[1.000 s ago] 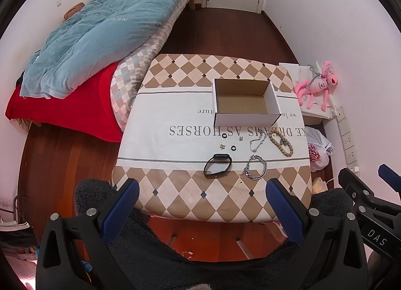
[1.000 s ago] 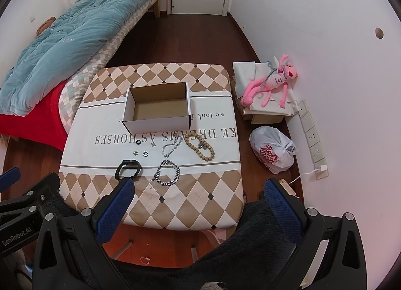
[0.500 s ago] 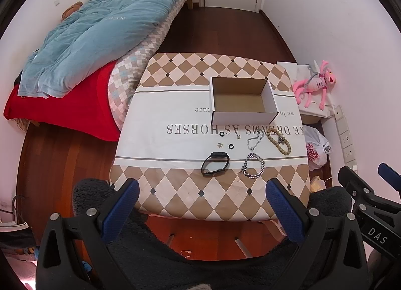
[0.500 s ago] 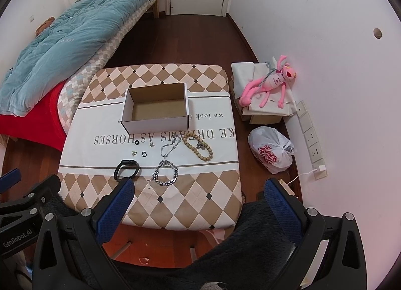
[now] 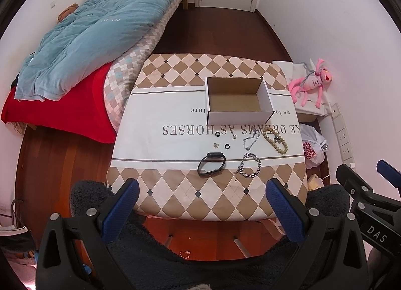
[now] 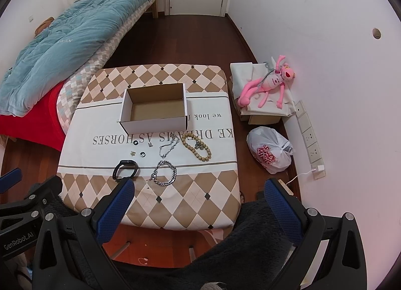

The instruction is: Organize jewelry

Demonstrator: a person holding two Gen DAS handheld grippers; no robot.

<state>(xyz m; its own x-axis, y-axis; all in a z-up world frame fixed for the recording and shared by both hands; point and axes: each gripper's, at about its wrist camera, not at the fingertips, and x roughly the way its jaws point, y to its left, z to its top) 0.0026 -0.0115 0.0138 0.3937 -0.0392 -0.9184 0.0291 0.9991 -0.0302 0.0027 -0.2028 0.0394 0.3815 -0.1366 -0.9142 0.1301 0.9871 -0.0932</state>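
My left gripper point(image 5: 201, 198) and right gripper point(image 6: 199, 197) hover spread and empty. Black band point(image 5: 211, 163), chain bracelet point(image 5: 250, 168) and beads point(image 5: 275, 140) lie before the empty box point(image 5: 238, 100); I should descend straight, pinching the band's rim.

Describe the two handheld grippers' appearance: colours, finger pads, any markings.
Both the left gripper and right gripper have black angular frames with silver bolts and blue textured finger pads. White lettering reads "GenRobot.AI" on the left one and "DAS" on the right.
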